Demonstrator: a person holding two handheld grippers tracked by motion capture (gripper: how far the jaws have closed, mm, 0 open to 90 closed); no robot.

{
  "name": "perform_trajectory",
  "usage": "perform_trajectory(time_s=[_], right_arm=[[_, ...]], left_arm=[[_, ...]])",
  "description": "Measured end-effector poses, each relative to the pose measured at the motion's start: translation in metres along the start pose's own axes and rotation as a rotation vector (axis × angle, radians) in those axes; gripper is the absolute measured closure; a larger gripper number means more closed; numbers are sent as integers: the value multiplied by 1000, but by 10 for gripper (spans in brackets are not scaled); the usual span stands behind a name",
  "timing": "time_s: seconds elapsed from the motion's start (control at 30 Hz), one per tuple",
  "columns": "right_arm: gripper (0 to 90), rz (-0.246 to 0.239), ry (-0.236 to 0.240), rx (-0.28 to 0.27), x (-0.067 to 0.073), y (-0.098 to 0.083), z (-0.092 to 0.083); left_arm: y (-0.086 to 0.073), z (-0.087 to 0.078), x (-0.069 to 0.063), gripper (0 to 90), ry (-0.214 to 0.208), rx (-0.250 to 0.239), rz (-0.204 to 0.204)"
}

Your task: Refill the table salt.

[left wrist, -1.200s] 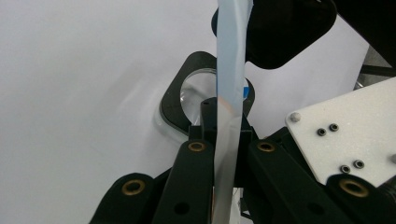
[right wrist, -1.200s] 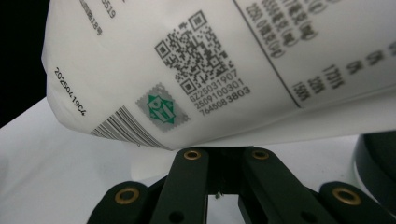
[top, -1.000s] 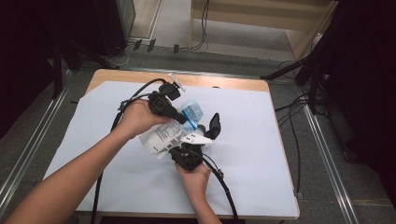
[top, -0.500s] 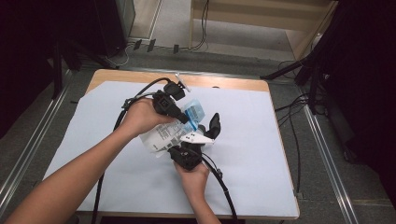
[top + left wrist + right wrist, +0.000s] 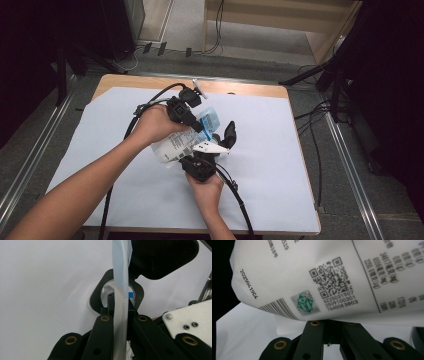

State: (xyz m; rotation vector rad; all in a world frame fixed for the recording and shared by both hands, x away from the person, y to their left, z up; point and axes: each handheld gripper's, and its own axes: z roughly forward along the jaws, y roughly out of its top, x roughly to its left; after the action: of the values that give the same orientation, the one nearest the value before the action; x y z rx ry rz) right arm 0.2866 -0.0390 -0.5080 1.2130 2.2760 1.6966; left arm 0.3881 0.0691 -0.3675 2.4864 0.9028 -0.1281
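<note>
Holding: we grip one white printed pouch (image 5: 176,146) with both tools, lifted above the middle of the white sheet (image 5: 280,165) that covers the table (image 5: 235,89).
Left gripper (image 5: 200,122): its jaws are together on the thin blue-and-clear top edge of the pouch (image 5: 121,290); in the left gripper view this strip stands between the two black jaws, edge-on.
Right gripper (image 5: 215,145): it comes from the near side, and its jaws are together on the lower fold of the pouch (image 5: 317,282), under the printed code and barcode.
Place of the pouch: between the two hands, tilted, with the blue end toward the far right and the printed body toward the near left.
Risk of tearing: if we pull the hands apart too quickly, we think the thin top strip can rip unevenly or open too wide, and the contents may spill on the sheet.
Risk of slipping: the film looks smooth, so one grip may slide off; then the pouch would swing from the other tool.
Risk of collision: the grippers are very near each other, and a twist could knock one against the other.
Risk from cables: the black cable (image 5: 235,200) lies on the sheet near the hands and may drag it.
</note>
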Motion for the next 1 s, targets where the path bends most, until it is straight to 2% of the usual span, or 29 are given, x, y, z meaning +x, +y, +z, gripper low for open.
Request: perform_trajectory(time_s=[0.1,0.53,1.0], right_arm=[[900,0,4,-1,0,0,0],[900,8,22,-13,-1,1,0],[900,15,32,-21,0,4,-3]], left_arm=[[0,1,0,900,-1,-3,-11],[6,4,-5,900,12,17,2],[11,7,-3,900,0,17,-5]])
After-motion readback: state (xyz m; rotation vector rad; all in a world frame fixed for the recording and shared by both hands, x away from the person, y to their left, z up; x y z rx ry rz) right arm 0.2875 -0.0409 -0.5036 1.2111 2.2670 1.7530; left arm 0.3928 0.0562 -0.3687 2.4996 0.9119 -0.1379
